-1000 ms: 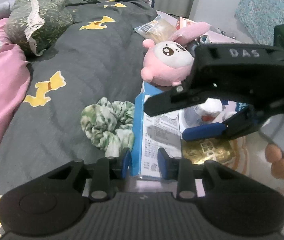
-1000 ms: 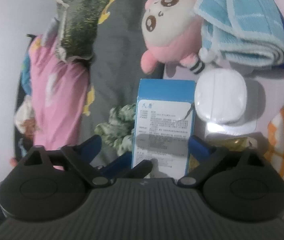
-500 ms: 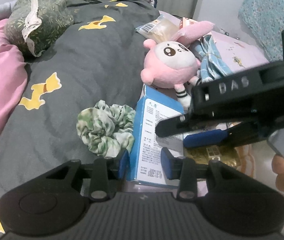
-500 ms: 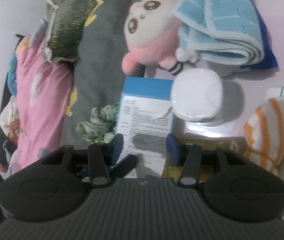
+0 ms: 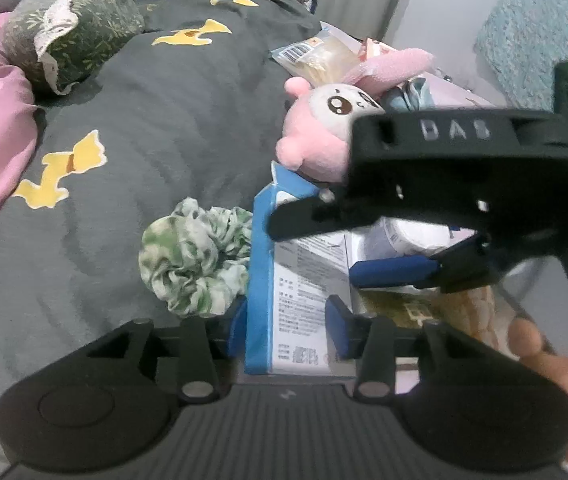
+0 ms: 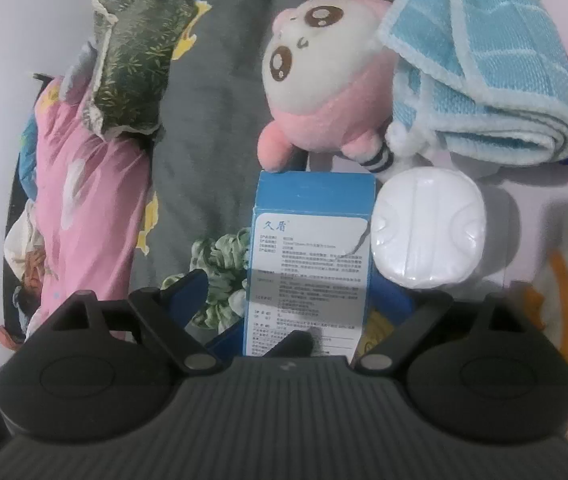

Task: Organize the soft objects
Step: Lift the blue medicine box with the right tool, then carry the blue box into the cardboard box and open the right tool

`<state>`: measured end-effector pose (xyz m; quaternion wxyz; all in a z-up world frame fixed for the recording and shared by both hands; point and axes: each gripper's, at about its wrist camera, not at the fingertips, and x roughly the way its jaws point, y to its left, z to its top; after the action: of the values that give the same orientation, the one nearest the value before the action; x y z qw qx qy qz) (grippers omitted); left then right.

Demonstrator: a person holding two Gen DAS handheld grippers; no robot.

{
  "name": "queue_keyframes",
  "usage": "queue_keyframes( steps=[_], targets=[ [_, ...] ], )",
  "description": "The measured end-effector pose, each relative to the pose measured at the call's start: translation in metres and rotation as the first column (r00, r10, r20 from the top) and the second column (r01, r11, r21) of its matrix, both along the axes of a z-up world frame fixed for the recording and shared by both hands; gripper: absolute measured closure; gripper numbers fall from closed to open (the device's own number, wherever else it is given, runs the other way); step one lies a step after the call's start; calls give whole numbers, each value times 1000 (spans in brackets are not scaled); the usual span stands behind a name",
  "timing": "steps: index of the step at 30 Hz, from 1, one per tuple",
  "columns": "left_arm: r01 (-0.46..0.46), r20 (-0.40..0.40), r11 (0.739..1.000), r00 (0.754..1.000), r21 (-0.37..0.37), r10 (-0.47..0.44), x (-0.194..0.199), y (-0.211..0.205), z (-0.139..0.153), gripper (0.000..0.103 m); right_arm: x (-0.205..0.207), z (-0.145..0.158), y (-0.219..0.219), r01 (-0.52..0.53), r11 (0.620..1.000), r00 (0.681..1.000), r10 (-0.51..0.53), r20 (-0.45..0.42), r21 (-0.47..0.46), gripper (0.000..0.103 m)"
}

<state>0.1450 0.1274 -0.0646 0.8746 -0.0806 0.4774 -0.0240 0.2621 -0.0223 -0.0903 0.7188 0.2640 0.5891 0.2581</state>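
Scrunchie is left untouched on the bed, just beside the blue box, around which the left tongs and right tongs have just been opened, nothing being gripped, so sorting is judged barely begun.

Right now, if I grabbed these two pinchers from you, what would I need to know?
Left gripper: jaws have just been opening around the blue box; unclear whether the pads press it.
Right gripper: open, jaws just widened, straddling the same box without gripping.
Things: green scrunchie on the dark quilt beside the box; pink plush and folded blue towel behind it.
Done: nothing looks grouped yet.
Left: probably set the box aside, then gather the soft things.
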Motion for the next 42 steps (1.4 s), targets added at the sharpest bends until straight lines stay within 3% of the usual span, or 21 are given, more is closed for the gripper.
queue_keyframes(
  steps=[4, 5, 6, 7, 12, 17, 20, 22, 27, 36, 42],
  targets=[
    [12, 34, 1000, 999, -5, -12, -10, -2, 11, 63, -3, 2, -13, 15, 999, 1000, -15, 3, 45, 53],
    [20, 27, 999, 999, -27, -19, -12, -1, 13, 63, -4, -1, -15, 11, 996, 1000, -9, -21, 91, 57],
    [21, 22, 999, 1000, -35, -20, -15, -2, 14, 64, -4, -3, -16, 7, 990, 999, -1, -44, 138, 70],
    [19, 22, 999, 1000, -35, -18, -17, -2, 16, 64, -7, -2, -17, 6, 986, 999, 2, -50, 165, 71],
    [-30, 6, 1000, 1000, 6, 30, -22, 2, 13, 66, -11, 7, -11, -16, 989, 1000, 18, -10, 150, 70],
    [-44, 17, 999, 999, -24, 45, -25, 11, 12, 66, -8, 8, -10, -14, 999, 1000, 14, 21, 30, 67],
    [-52, 17, 998, 998, -24, 52, -26, 14, 10, 65, -2, -1, 2, -34, 999, 999, 34, -8, -5, 56],
    [-59, 17, 997, 998, -44, 60, -25, 18, 8, 64, -1, -7, 6, -39, 999, 999, 39, -22, 11, 46],
    [-64, 49, 997, 997, -50, 67, -31, 22, 17, 65, -3, -4, 12, -63, 996, 998, 64, -17, 58, 43],
    [-21, 177, 999, 984, -27, 26, -51, -3, 78, 65, -18, 42, -14, -53, 985, 997, 44, 56, 164, 47],
    [97, 289, 995, 953, -7, -90, -46, -59, 130, 65, -28, 98, -82, 11, 973, 989, -45, 142, 232, 46]
  ],
)
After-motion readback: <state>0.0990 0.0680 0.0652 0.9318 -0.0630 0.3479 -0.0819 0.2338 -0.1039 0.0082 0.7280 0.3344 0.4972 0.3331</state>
